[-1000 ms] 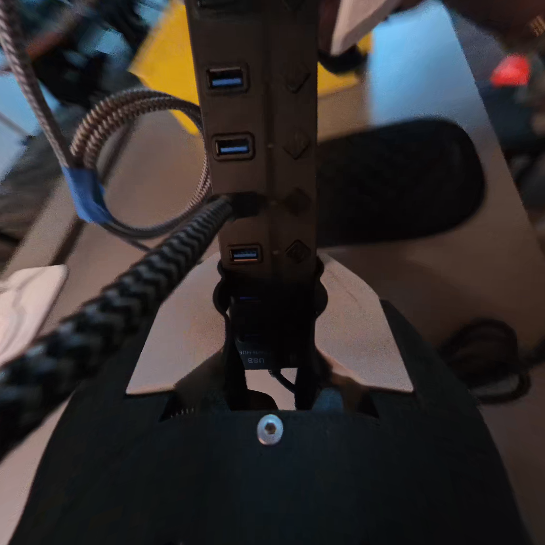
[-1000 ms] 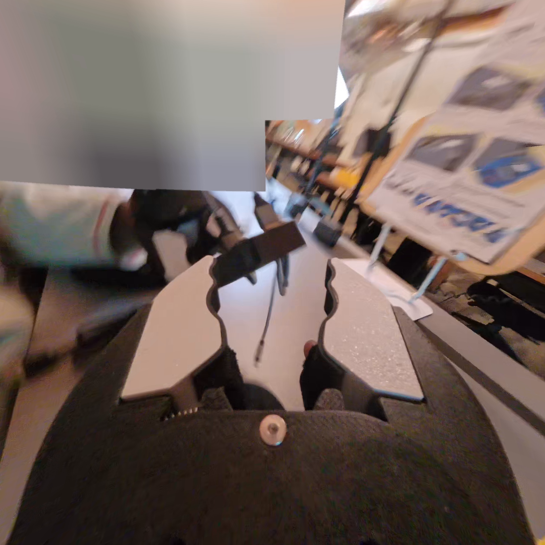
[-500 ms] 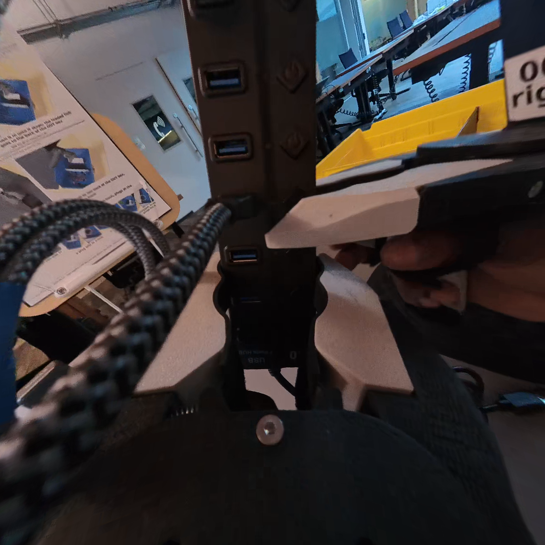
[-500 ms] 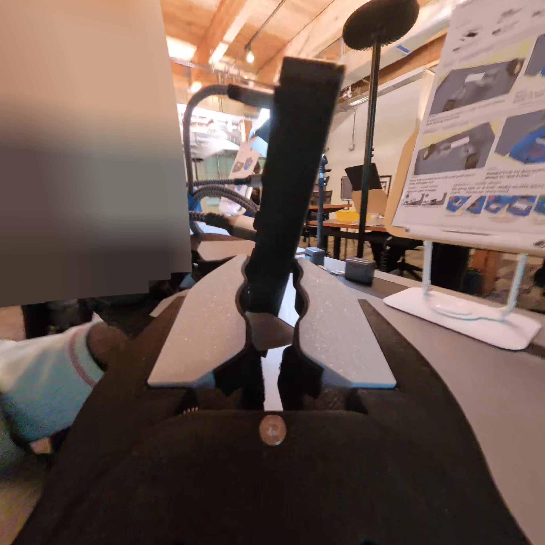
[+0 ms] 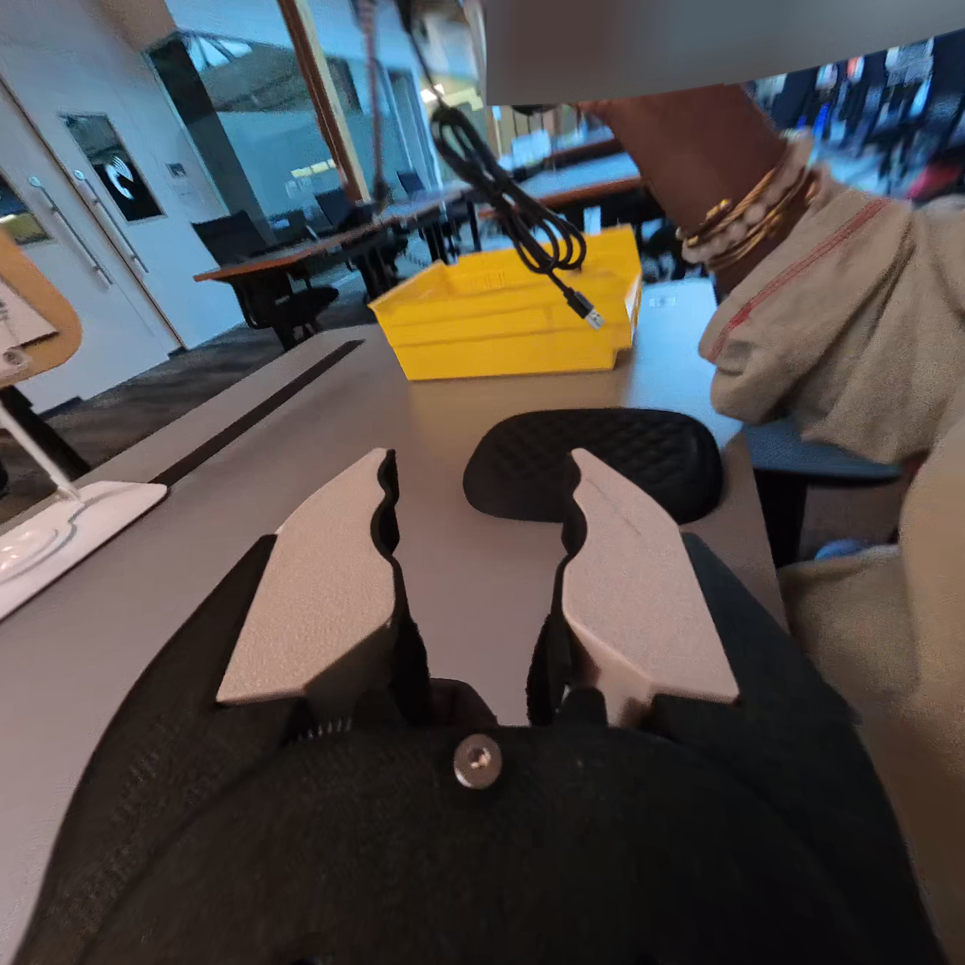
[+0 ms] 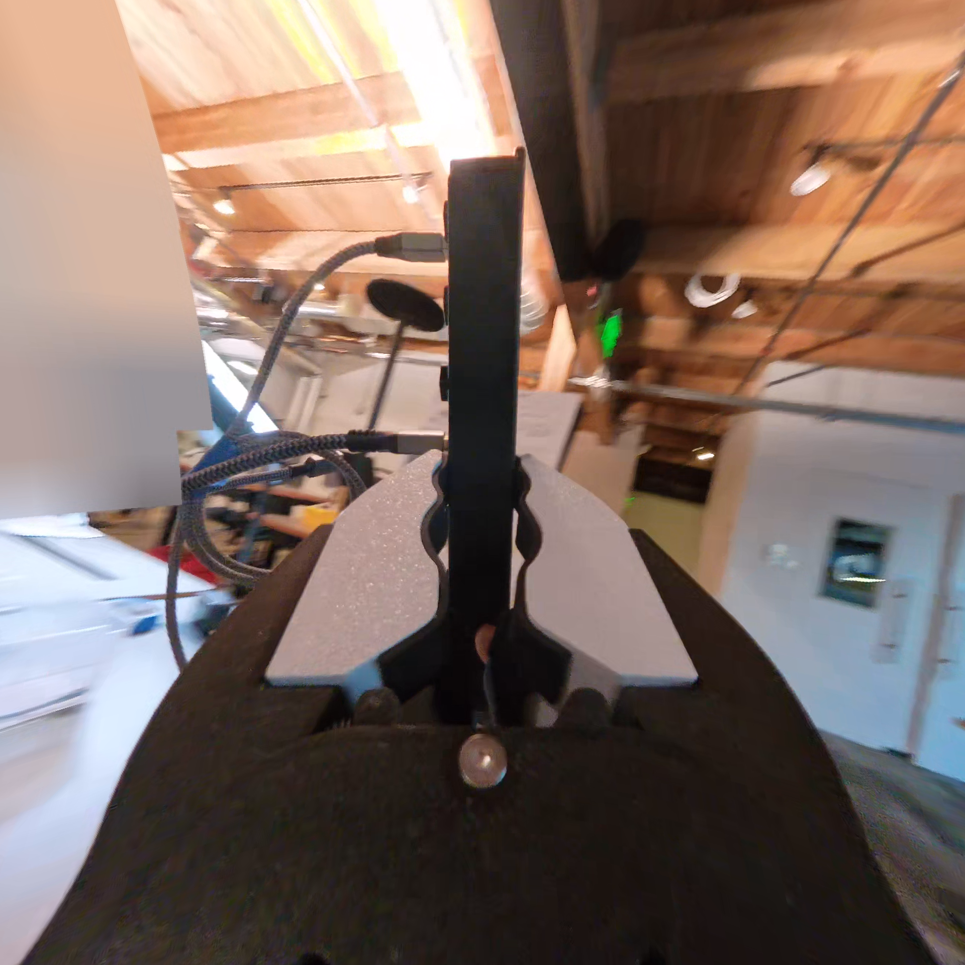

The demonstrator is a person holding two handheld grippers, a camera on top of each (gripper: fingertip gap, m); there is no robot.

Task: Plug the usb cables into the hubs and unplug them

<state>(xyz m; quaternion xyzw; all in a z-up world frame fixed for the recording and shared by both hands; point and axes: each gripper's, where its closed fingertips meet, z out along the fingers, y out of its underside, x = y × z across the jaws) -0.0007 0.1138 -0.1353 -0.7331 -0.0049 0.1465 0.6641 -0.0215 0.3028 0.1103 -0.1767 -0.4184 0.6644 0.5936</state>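
Note:
My right gripper (image 6: pixel 480 465) is shut on a long black USB hub (image 6: pixel 483 334) and holds it upright, high in the air. A grey braided cable (image 6: pixel 292 308) is plugged in near the hub's top. A black braided cable (image 6: pixel 292 446) is plugged in just above my fingertips. Both cables hang to the left in loops. My left gripper (image 5: pixel 483 459) is open and empty above the grey table (image 5: pixel 334 418). In the left wrist view a thin black cable (image 5: pixel 501 193) with a free USB plug (image 5: pixel 587 313) dangles above a yellow bin.
A yellow bin (image 5: pixel 501 318) stands at the back of the table. A black padded rest (image 5: pixel 626 459) lies just beyond my left fingertips. A white stand base (image 5: pixel 68 527) sits at the left. A person's arm with bracelets and a beige sleeve (image 5: pixel 835 334) fills the right side. My right fingertips sit around 30 cm from my left ones. Between my left fingertips and the black padded rest (image 5: pixel 626 459) there is roughly 20 cm.
The hub passed from my left gripper to my right. The left gripper opened and drew back over the table. The right gripper closed on the hub and tilted it up.

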